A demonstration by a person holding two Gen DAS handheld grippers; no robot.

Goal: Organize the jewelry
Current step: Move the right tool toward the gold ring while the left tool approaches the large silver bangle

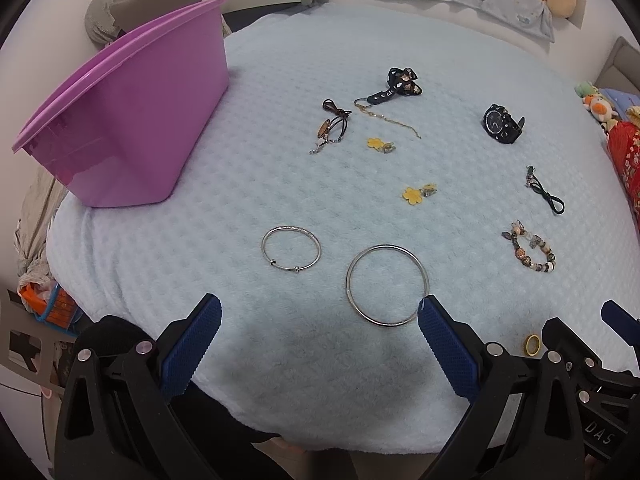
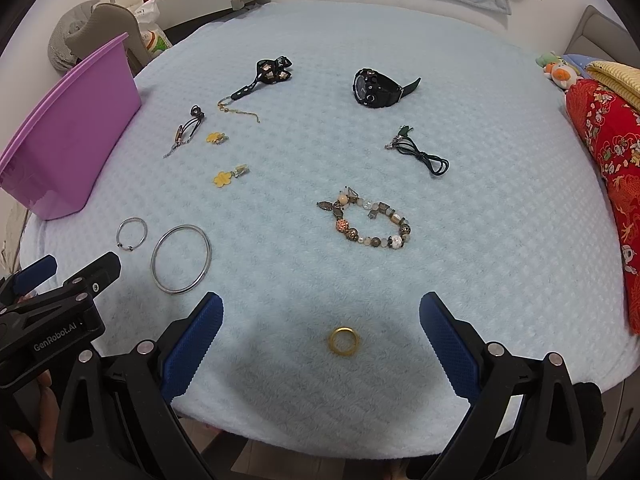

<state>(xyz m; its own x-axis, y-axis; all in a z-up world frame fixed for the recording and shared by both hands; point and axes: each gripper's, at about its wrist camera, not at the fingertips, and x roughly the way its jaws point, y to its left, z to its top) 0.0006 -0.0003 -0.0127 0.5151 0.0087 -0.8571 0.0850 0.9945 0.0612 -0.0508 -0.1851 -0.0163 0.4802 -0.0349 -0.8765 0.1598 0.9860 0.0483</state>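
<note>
Jewelry lies spread on a light blue blanket (image 1: 280, 184). A purple bin (image 1: 132, 120) stands at the left; it also shows in the right wrist view (image 2: 68, 140). My left gripper (image 1: 320, 308) is open and empty, just short of a large silver bangle (image 1: 387, 285) and a smaller one (image 1: 291, 249). My right gripper (image 2: 320, 308) is open and empty, with a gold ring (image 2: 343, 341) on the blanket between its fingers. A beaded bracelet (image 2: 368, 220), black watch (image 2: 378, 88), green cord (image 2: 420, 152) and two yellow flower earrings (image 2: 228, 176) lie beyond.
A black strap keychain (image 1: 400, 84), a gold chain (image 1: 388, 118) and a brown cord piece (image 1: 334, 124) lie mid-blanket. A red patterned cloth (image 2: 600, 184) and plush toys (image 2: 558, 68) sit at the right edge. The blanket's front edge drops off just under both grippers.
</note>
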